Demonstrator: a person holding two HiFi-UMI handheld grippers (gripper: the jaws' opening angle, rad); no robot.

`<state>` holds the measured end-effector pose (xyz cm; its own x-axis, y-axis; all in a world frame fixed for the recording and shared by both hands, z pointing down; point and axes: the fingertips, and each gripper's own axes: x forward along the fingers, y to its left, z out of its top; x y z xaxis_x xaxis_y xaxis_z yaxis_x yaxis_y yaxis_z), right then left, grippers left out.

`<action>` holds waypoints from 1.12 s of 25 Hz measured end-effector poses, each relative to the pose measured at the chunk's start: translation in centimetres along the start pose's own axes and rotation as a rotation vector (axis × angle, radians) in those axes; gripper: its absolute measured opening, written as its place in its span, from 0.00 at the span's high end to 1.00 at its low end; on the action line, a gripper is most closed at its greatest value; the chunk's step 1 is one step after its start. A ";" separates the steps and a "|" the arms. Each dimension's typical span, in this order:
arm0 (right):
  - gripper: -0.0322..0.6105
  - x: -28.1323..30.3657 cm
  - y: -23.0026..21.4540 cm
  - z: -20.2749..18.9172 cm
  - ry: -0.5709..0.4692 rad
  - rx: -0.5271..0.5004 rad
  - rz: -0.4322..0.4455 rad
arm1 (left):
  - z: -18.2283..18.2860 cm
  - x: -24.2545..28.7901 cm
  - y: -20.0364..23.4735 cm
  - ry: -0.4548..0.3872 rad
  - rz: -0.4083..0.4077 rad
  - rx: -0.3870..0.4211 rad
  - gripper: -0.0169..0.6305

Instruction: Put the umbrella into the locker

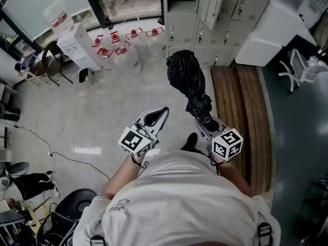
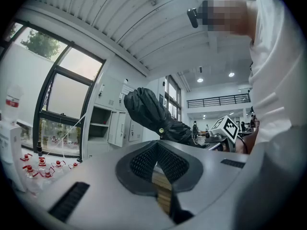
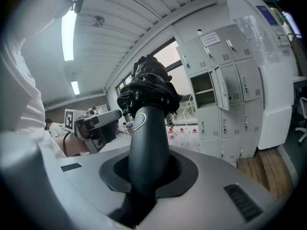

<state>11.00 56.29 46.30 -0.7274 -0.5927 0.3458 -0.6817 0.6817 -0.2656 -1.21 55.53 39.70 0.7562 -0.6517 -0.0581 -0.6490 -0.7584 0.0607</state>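
Your R gripper (image 1: 204,118) jaws grip the black umbrella (image 1: 185,74) by its handle (canopy beyond them); L gripper (image 1: 161,113) jaws together, empty.

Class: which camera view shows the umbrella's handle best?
The right gripper view: the handle fills the centre, clamped in the right tool. The head view and left gripper view show mostly its folded black canopy.

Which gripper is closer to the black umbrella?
Right. The right gripper grips the umbrella by its handle; the left gripper is beside it, empty, not touching.
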 end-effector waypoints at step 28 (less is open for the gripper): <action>0.80 0.9 -12.0 2.1 0.005 0.030 -0.007 | -2.5 12.1 2.9 0.037 0.004 -0.035 0.96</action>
<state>18.37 46.62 47.89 -0.7220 -0.5954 0.3524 -0.6892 0.6639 -0.2902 6.24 45.46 41.63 0.7566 -0.6536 -0.0204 -0.6492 -0.7546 0.0956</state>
